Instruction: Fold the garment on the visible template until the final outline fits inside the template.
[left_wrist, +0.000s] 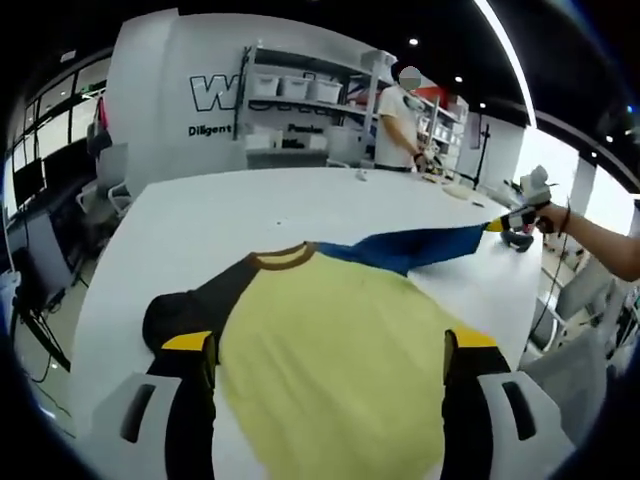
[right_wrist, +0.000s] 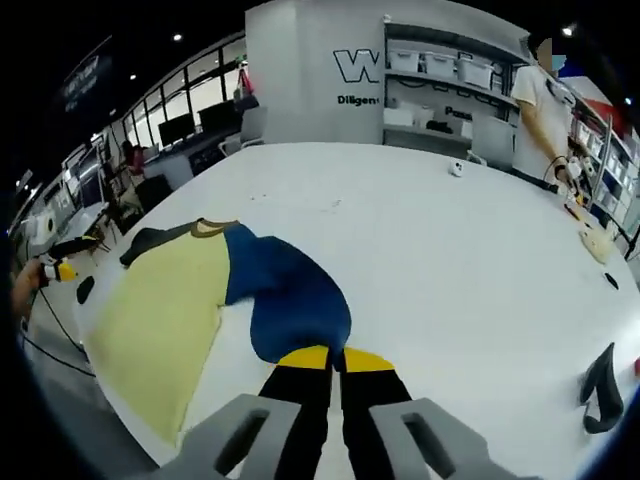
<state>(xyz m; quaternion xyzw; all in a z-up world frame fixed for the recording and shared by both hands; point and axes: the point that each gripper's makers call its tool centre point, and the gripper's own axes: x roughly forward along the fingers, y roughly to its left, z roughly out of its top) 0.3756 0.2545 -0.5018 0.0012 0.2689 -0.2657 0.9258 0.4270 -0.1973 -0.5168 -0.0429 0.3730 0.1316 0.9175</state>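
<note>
1. In the left gripper view, the left gripper hangs over the yellow body of the garment, its 2 jaws standing wide apart with nothing between them. The garment lies flat on the white table: brown collar at the far edge, black sleeve spread to one side, blue sleeve drawn out towards the right gripper, held by a hand at the table's edge.

2. In the right gripper view, the right gripper has its jaws pressed together on the end of the blue sleeve. The yellow body lies beyond, the left gripper small at the far side. I cannot make out any template outline under the cloth.

3. My reading: the first fold is in hand, the blue sleeve being taken up. Next it should be carried across onto the yellow body while the left gripper steadies the cloth.

4. Containers: pale bins sit on wall shelves; their contents cannot be told.
</note>
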